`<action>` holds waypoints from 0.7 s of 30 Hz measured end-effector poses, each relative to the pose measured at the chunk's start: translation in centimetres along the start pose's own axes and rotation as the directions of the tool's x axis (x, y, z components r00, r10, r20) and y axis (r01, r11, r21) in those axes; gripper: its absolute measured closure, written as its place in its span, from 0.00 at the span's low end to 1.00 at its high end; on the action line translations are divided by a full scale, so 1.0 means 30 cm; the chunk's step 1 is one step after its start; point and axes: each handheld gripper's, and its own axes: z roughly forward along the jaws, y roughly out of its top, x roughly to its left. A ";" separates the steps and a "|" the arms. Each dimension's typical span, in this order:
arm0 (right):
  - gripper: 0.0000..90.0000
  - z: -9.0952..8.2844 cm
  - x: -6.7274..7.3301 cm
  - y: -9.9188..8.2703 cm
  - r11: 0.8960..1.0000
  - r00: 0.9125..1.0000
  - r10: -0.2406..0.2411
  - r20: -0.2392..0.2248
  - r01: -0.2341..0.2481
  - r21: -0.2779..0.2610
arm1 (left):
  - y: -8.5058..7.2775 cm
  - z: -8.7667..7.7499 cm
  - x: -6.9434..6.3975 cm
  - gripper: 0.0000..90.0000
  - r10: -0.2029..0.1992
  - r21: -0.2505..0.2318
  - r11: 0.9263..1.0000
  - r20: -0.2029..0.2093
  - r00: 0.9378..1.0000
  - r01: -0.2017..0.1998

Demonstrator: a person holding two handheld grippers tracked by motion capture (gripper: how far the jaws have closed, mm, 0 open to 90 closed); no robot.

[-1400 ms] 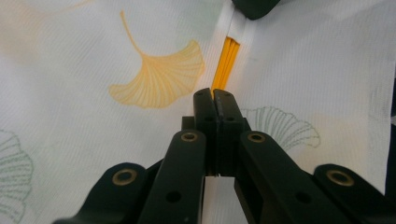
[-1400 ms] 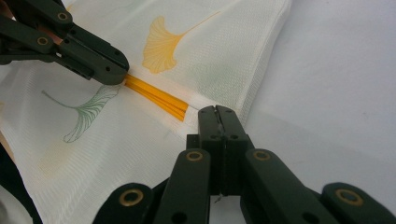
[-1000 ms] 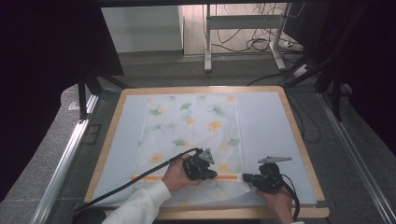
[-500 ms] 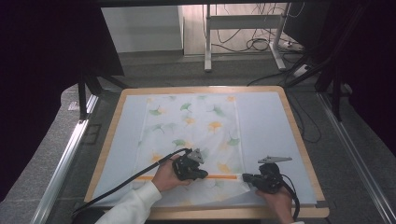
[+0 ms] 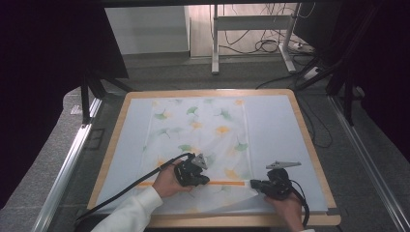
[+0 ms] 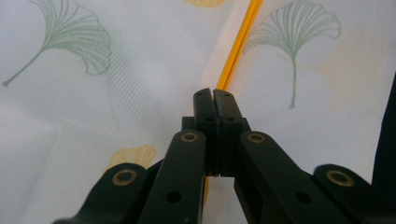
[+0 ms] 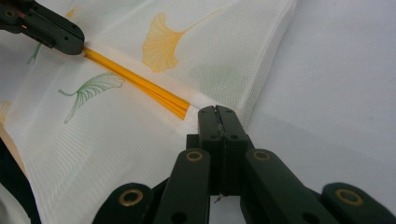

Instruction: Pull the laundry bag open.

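A see-through white bag (image 5: 203, 128) printed with ginkgo leaves lies flat on the white table top. An orange zip strip (image 5: 227, 182) runs across the bag near its front end. My left gripper (image 5: 207, 181) is shut on this strip; in the left gripper view the strip (image 6: 243, 37) runs straight out from the closed jaw tips (image 6: 214, 93). My right gripper (image 5: 252, 184) is shut on the bag's edge at the strip's right end, and the right gripper view has its closed tips (image 7: 215, 111) beside the strip's end (image 7: 135, 79). The left gripper (image 7: 77, 46) shows farther along the strip.
The wooden rim of the table (image 5: 309, 145) frames the white surface. Bare white top lies to the right of the bag (image 5: 275, 125) and to its left. Metal rails (image 5: 72, 154) flank the table. Desk legs and cables (image 5: 261, 43) stand on the floor behind.
My left gripper has slid leftward along the orange strip, away from the right gripper, and more of the strip shows between them. The right gripper has stayed put.
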 end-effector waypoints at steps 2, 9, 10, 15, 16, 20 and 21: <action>0.99 -0.002 0.003 -0.002 1.000 1.000 -0.002 0.007 0.002 0.000 | -0.010 0.001 0.002 1.00 -0.015 -0.019 1.000 0.006 1.000 0.015; 0.99 -0.001 0.005 -0.003 1.000 1.000 -0.007 0.010 0.007 -0.005 | -0.021 -0.002 0.000 1.00 -0.023 -0.033 0.999 0.010 1.000 0.023; 0.99 0.000 0.005 -0.003 1.000 1.000 -0.007 0.010 0.007 -0.006 | -0.020 -0.003 0.001 1.00 -0.024 -0.029 0.999 0.012 1.000 0.025; 0.99 0.000 0.005 -0.006 1.000 1.000 0.000 0.009 0.000 -0.012 | -0.026 -0.005 0.007 1.00 -0.030 -0.034 0.999 0.022 0.999 0.031; 0.99 0.000 0.004 -0.007 1.000 1.000 0.000 0.009 0.001 -0.012 | -0.027 -0.005 0.007 1.00 -0.032 -0.035 0.999 0.022 0.999 0.032; 0.99 0.000 0.007 -0.007 1.000 1.000 -0.004 0.017 0.004 -0.013 | -0.036 -0.016 0.006 1.00 -0.023 -0.022 0.999 0.005 1.000 0.023; 0.99 0.000 0.009 -0.008 1.000 1.000 -0.004 0.020 0.005 -0.013 | -0.041 -0.020 0.009 1.00 -0.026 -0.019 0.999 0.007 1.000 0.026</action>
